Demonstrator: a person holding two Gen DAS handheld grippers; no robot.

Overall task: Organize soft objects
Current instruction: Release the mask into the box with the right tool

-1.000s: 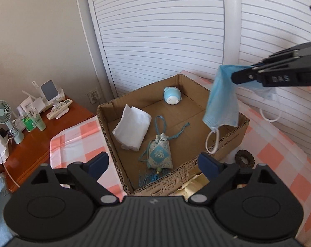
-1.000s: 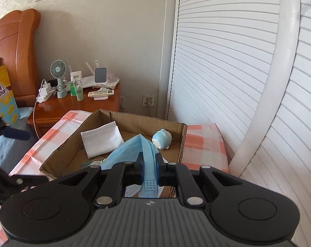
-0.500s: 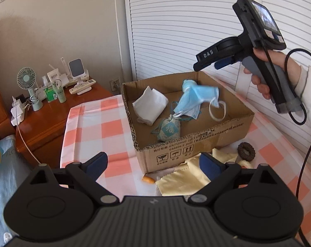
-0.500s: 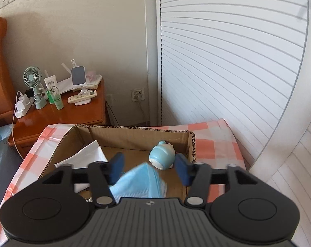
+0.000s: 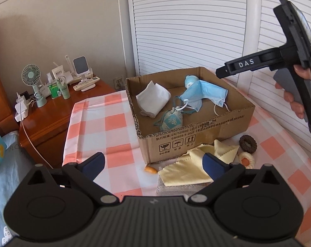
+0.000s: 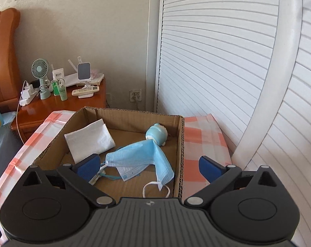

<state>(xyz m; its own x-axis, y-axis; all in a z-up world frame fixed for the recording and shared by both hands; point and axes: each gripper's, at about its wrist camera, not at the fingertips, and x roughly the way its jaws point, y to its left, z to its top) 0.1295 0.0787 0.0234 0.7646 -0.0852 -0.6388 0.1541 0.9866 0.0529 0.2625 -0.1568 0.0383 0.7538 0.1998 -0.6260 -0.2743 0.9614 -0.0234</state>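
A cardboard box (image 5: 198, 142) (image 6: 181, 144) stands on a pink checked cloth. In it lie a blue face mask (image 5: 204, 94) (image 6: 139, 160), a folded white cloth (image 5: 153, 100) (image 6: 89, 140), a teal sachet (image 5: 173, 121) and a light blue plush toy (image 5: 189, 81) (image 6: 157, 134). In front of the box lie yellow cloths (image 5: 188, 170), a grey cloth (image 5: 169, 188), a brown hair tie (image 5: 247, 143), a small cream knitted item (image 5: 246, 160) and a small orange piece (image 5: 151, 169). My left gripper (image 5: 153, 164) is open and empty, before the box. My right gripper (image 6: 148, 164) (image 5: 219, 75) is open and empty, above the box.
A wooden nightstand (image 5: 52, 111) (image 6: 58, 107) at the left holds a small fan (image 5: 31, 76), bottles, a remote and a charger. White louvred doors (image 5: 196, 30) stand behind the box. A bed edge (image 5: 0, 164) is at the far left.
My right gripper opened and let go of the blue mask, which dropped into the box and now lies on the plush toy. My left gripper drew back from the box.
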